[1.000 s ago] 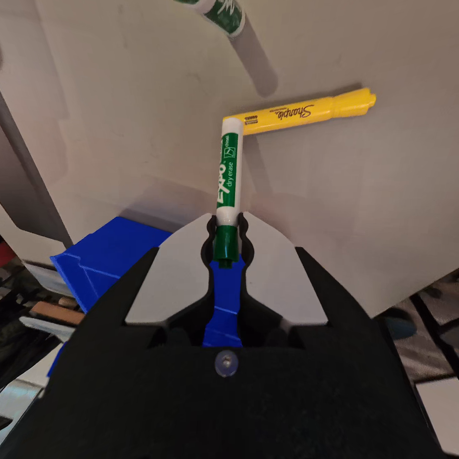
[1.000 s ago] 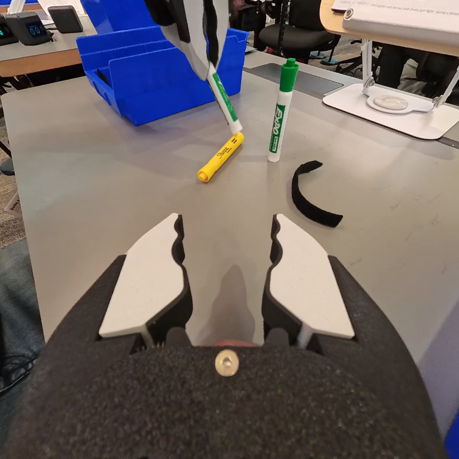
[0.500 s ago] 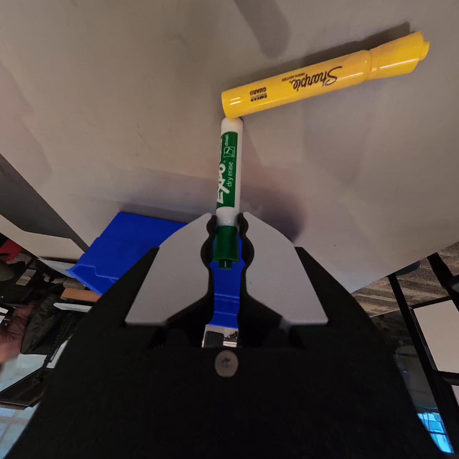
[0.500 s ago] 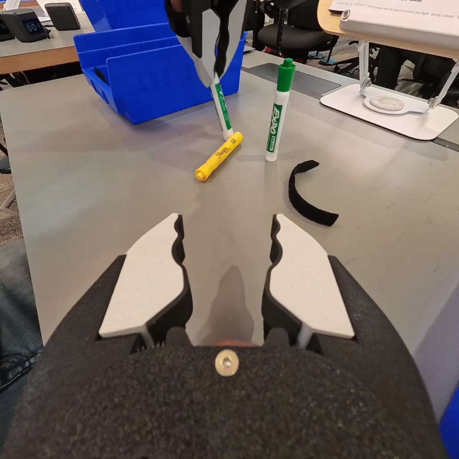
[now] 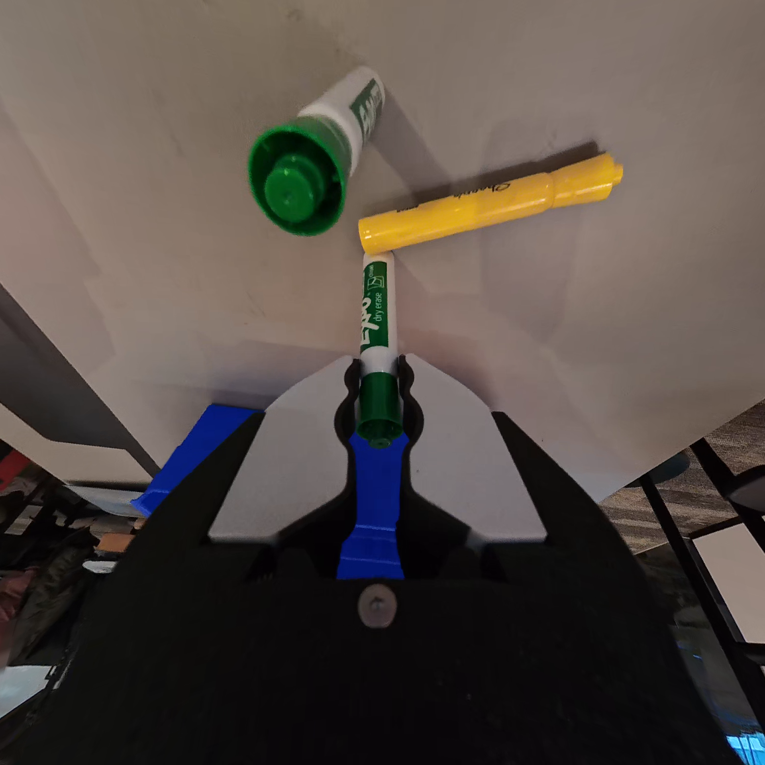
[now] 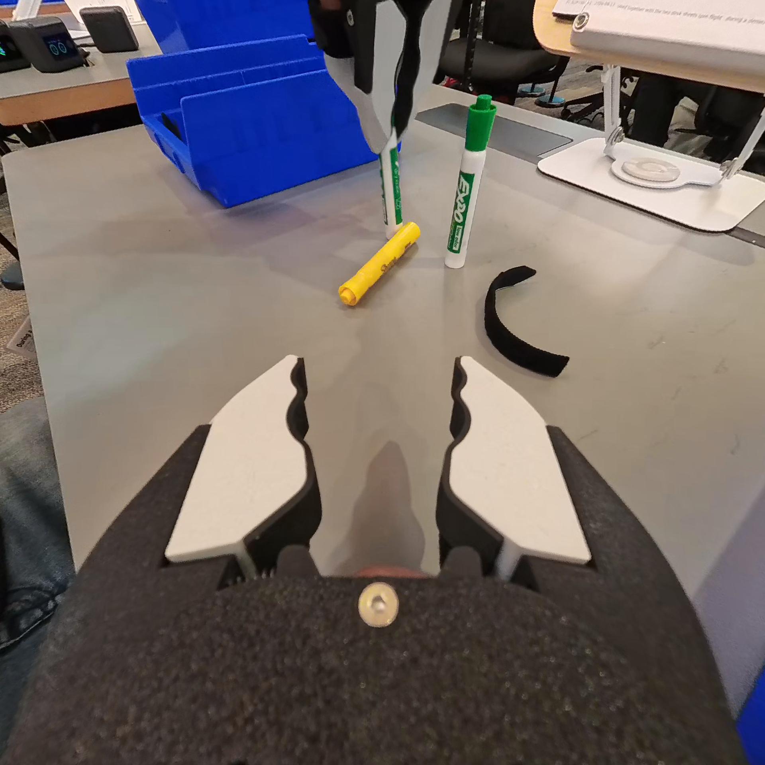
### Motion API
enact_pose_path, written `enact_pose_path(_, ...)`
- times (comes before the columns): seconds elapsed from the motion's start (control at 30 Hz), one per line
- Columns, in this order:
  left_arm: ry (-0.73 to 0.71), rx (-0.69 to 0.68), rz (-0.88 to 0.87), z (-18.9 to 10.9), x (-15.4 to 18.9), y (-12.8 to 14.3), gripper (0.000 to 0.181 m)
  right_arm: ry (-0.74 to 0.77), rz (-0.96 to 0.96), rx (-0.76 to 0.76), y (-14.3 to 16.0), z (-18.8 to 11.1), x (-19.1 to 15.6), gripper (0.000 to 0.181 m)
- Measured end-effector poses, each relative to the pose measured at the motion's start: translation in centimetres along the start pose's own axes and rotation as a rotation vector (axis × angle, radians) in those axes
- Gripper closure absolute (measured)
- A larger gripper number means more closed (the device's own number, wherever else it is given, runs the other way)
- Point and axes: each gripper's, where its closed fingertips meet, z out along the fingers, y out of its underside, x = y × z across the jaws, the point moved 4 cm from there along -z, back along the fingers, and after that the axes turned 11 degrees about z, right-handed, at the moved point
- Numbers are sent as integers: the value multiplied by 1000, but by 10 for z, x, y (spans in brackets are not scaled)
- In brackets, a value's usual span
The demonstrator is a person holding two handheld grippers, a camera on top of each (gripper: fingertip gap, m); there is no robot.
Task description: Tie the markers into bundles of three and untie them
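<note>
A grey table (image 6: 174, 289) carried everything, with a blue bin (image 6: 248, 132) at its far side. Near the bin, the left gripper (image 5: 377, 364) was clamped on a green marker (image 5: 377, 314) by the cap end, upright, its base touching the yellow marker (image 6: 378, 265) lying flat. A second green marker (image 6: 467, 186) stood upright just beside these. A black strap (image 6: 513, 331) lay farther from the bin. The right gripper (image 6: 378, 368) hovered with jaws apart, empty, farthest from the bin.

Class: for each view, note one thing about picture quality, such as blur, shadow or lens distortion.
Left wrist view: the standing green marker is motion-blurred and bulges towards the lens, while the yellow highlighter casts a dark shadow. Right wrist view: sharp and evenly lit; the grey table edges bow from wide-angle distortion.
</note>
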Motion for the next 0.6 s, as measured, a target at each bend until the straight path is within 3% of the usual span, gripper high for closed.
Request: enact_pose_path(0.6, -10, 113, -16, -5, -6, -7, 151, -2, 3, 0, 0, 0, 0, 114)
